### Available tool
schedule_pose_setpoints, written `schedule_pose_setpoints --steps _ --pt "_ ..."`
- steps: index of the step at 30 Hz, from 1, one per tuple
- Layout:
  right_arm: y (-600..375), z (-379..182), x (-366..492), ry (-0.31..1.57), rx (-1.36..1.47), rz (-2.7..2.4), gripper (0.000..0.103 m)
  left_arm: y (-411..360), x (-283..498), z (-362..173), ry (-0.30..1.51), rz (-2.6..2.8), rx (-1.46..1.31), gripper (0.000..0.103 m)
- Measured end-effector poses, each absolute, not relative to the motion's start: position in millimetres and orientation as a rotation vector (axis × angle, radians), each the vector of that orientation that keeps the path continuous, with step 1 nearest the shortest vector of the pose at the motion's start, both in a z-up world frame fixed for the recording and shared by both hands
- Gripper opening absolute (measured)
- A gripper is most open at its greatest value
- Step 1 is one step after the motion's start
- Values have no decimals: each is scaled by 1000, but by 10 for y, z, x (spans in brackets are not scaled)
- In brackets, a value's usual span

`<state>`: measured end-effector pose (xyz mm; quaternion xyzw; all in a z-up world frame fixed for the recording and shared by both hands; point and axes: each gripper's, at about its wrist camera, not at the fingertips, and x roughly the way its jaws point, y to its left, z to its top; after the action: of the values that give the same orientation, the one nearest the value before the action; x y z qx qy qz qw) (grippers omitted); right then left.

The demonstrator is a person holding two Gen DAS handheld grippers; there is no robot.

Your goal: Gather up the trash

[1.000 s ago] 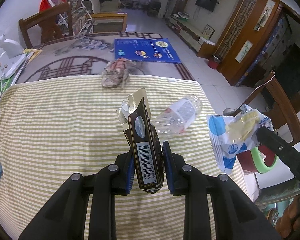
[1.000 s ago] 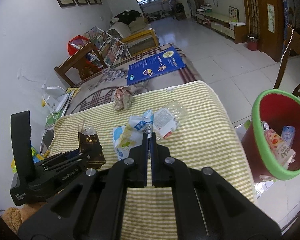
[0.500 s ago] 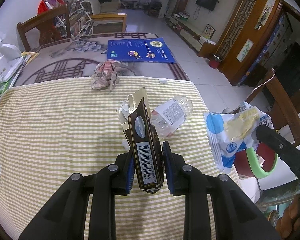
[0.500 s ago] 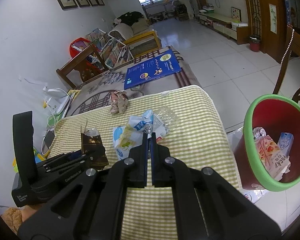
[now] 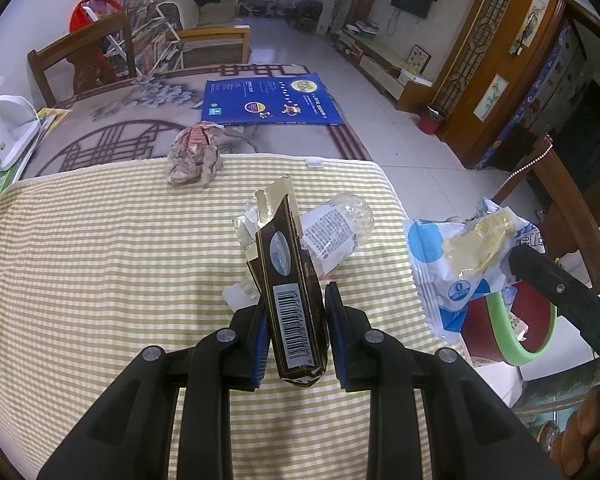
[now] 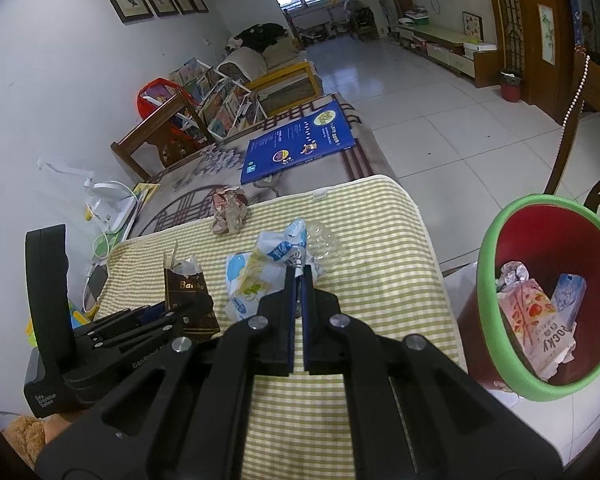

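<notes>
Striped table [image 5: 100,280] was crossed rightward; carton [image 5: 296,312] clamped in left gripper [image 5: 294,320], wrapper [image 6: 260,276] pinched by right gripper [image 6: 298,280], bin [image 6: 500,240] brought nearer.

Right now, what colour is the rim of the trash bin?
Green, around a red bin; clearest in the right wrist view.

I count two black two-finger grippers: left gripper [image 5: 296,320], right gripper [image 6: 298,284]. One dark brown foil carton [image 5: 290,280]. One white-blue plastic snack bag [image 5: 456,264]. One clear crushed plastic bottle [image 5: 336,228]. One crumpled paper wad [image 5: 194,154]. One red bin with green rim [image 6: 500,320], three packets inside.
</notes>
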<state>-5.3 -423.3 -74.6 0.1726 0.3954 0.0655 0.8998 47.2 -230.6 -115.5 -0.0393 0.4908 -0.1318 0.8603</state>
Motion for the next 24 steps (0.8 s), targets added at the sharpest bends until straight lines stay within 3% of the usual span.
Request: schedule_pose_setpoints --steps 12,24 --pt "-4862 -795 -79 798 411 39 3 -2700 533 -1112 1037 -322 -58 23" --pt "-5919 -824 -481 753 495 -180 3 -3662 469 -956 1012 -506 7 23"
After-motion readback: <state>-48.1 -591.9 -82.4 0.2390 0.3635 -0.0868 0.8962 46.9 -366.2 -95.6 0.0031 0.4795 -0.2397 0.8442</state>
